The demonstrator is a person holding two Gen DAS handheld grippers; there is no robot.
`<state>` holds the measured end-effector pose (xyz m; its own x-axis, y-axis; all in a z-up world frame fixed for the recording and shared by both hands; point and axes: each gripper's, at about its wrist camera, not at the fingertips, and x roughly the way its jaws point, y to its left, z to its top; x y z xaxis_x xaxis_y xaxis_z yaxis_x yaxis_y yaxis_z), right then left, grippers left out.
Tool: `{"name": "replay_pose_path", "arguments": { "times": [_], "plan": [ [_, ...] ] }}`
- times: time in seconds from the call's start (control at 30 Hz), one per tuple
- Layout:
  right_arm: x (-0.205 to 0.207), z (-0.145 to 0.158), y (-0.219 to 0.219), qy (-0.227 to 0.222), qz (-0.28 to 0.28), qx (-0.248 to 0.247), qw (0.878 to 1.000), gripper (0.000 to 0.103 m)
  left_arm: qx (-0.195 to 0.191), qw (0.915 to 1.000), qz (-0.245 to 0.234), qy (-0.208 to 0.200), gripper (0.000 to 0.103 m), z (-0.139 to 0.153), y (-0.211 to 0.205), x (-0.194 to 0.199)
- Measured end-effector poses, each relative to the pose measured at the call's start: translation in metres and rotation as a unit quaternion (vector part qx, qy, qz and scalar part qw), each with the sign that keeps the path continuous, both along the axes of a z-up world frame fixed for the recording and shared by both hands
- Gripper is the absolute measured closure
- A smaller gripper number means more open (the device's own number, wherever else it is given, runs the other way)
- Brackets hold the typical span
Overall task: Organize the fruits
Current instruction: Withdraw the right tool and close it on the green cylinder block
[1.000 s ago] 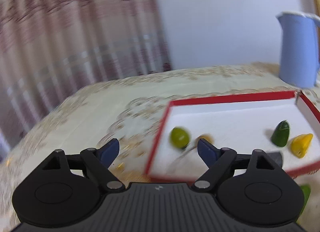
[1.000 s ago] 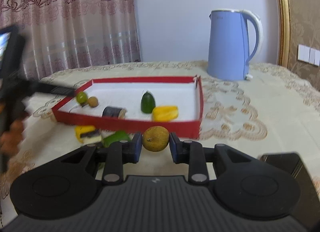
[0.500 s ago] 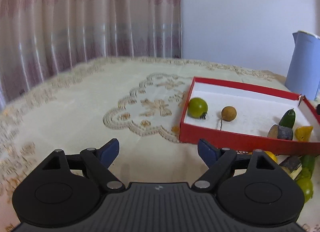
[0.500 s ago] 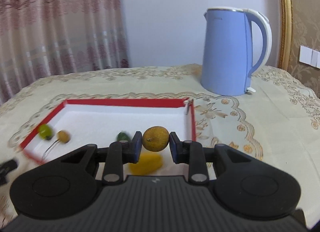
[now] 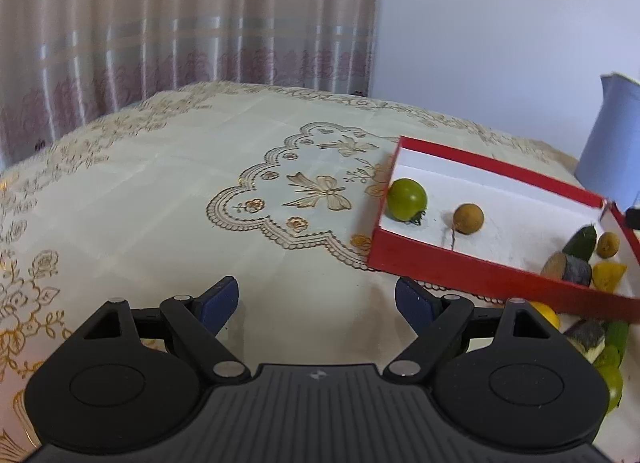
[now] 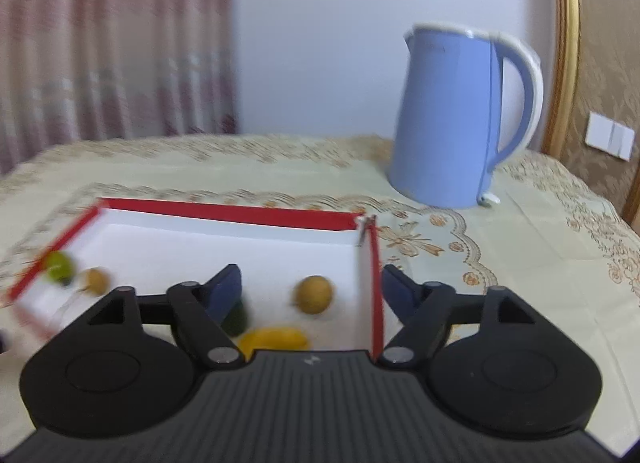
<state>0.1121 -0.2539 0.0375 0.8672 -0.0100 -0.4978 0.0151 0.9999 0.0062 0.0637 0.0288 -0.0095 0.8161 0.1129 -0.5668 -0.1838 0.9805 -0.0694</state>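
A red box with a white inside (image 5: 472,275) (image 6: 224,210) lies on the tablecloth. In it are a green round fruit (image 5: 407,194) (image 6: 60,266), a brown longan (image 5: 468,218) (image 6: 95,281), a second brown longan (image 6: 314,294) (image 5: 608,244), a dark green piece (image 5: 581,243), a yellow piece (image 5: 608,276) (image 6: 274,339) and a grey-skinned chunk (image 5: 568,268). My right gripper (image 6: 312,293) is open over the box's right end, with the second longan lying between its fingers. My left gripper (image 5: 316,299) is open and empty over the cloth, left of the box.
A blue kettle (image 6: 460,119) (image 5: 612,135) stands behind the box on the right. Several loose fruit pieces (image 5: 600,343) lie on the cloth in front of the box. Curtains hang behind the table.
My right gripper moved forward over the box, opened and let go of the brown longan, which now lies in the box. My left gripper drew back and to the left of the box.
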Motion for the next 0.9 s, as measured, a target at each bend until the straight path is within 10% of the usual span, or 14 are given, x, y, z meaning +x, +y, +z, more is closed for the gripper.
{"name": "replay_pose_path", "arguments": {
  "times": [0.23,0.43,0.9],
  "plan": [
    [-0.07,0.003,0.016,-0.028,0.075,-0.031,0.996,0.022,0.014,0.9999,-0.004,0.005,0.017,0.0,-0.004,0.001],
    [-0.071,-0.015,0.034,0.018,0.138,-0.088,0.986,0.05,0.015,0.9999,-0.005,0.005,0.017,0.0,-0.004,0.001],
    [-0.081,-0.022,0.04,0.036,0.203,-0.072,0.976,0.054,0.018,0.9998,-0.006,0.008,0.017,0.0,-0.003,0.0]
  ]
}}
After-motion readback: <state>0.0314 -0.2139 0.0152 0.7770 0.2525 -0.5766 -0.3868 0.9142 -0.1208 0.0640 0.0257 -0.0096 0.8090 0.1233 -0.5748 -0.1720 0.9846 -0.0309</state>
